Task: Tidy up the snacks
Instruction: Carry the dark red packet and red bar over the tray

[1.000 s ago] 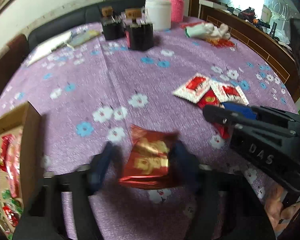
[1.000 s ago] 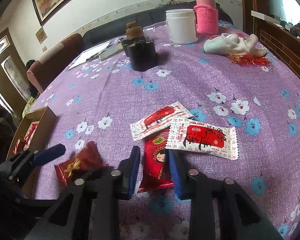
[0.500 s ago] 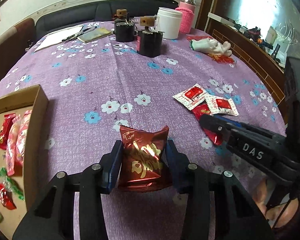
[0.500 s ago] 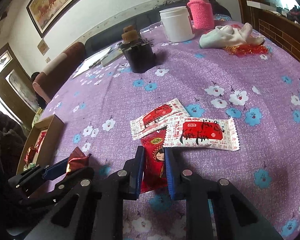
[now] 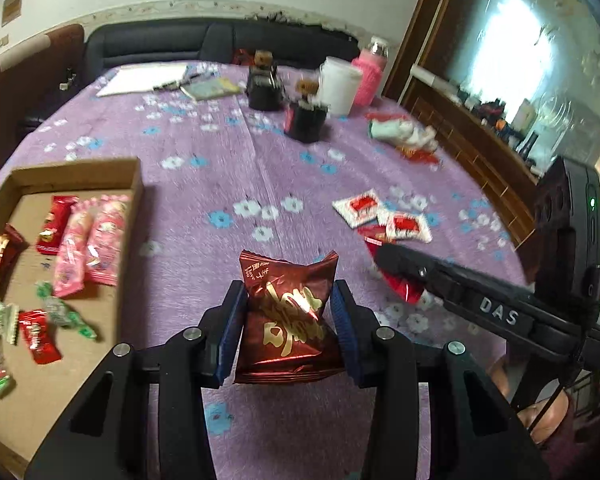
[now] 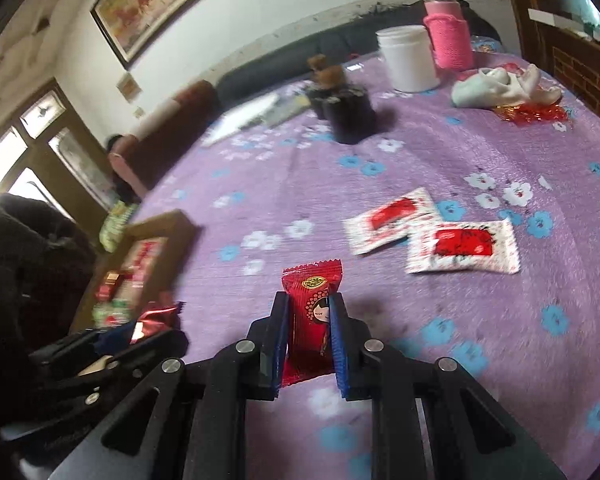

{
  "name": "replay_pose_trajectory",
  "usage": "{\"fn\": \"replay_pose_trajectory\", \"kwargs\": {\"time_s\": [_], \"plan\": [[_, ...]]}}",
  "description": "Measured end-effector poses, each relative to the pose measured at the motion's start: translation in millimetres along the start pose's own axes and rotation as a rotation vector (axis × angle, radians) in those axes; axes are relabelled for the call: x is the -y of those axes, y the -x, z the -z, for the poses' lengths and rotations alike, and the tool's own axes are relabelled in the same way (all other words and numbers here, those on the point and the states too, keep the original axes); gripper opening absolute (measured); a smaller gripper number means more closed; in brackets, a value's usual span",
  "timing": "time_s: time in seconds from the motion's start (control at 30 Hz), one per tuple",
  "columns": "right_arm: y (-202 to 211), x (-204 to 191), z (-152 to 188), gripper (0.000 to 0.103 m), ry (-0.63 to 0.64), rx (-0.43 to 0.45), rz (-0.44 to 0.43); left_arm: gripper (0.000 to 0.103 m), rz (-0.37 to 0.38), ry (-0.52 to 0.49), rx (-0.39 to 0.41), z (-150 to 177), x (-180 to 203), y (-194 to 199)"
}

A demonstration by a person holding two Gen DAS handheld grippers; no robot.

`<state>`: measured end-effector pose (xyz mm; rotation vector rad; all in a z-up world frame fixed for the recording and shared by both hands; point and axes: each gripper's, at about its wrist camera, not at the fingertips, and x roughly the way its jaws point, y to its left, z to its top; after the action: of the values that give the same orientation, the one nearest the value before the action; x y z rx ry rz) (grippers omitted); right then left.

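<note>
My left gripper (image 5: 287, 300) is shut on a dark red foil snack bag (image 5: 288, 320) with gold lettering, held above the purple cloth. The cardboard box (image 5: 76, 172) with several red, pink and green snacks lies to its left. My right gripper (image 6: 309, 312) is shut on a red candy packet (image 6: 310, 320) with a cartoon girl, lifted off the table. Two white-and-red packets (image 6: 460, 250) lie on the cloth ahead of it to the right. The right gripper also shows in the left wrist view (image 5: 396, 258), and the box in the right wrist view (image 6: 168, 224).
At the table's far side stand two black holders (image 6: 352, 114), a white jar (image 6: 408, 60), a pink-sleeved bottle (image 6: 448, 32) and a crumpled cloth (image 6: 500, 86). Papers (image 5: 144, 78) lie at the back left. A dark sofa runs behind the table.
Both grippers have lifted their snacks off the cloth. The left one has swung towards the box, which now fills more of its view. The right one has raised the red candy packet away from the white packets.
</note>
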<state>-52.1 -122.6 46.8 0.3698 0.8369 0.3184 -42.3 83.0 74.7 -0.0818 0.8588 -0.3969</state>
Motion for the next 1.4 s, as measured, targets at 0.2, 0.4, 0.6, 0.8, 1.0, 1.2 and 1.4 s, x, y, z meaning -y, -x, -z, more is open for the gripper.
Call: {"fn": "replay_pose_trajectory", "kwargs": {"time_s": [0.2,0.4,0.6,0.8,1.0,1.2,1.4], "plan": [[4,-24,-2,0.02,0.004,-0.009,-0.078,0.041,-0.024,0.025,0.024,-4,-14,15],[15,-45,-4,0.02,0.025,0.004,-0.118,0.041,-0.042,0.086,0.074,10,-40,51],[12,-97,11,0.019,0.163,-0.013,-0.101,0.041,-0.122,0.179,0.094,29,-87,77],[-4,-153,30,0.019,0.283,-0.051,-0.127,0.041,-0.228,0.251,0.092,50,-128,87],[-38,-203,51,0.019,0.383,-0.13,-0.14,0.041,-0.268,0.302,0.065,68,-153,83],[-75,-227,70,0.019,0.449,-0.203,-0.098,0.042,-0.285,0.345,0.031,77,-169,74],[-91,-234,78,0.019,0.482,-0.217,-0.061,0.042,-0.297,0.359,0.019,80,-173,70]]}}
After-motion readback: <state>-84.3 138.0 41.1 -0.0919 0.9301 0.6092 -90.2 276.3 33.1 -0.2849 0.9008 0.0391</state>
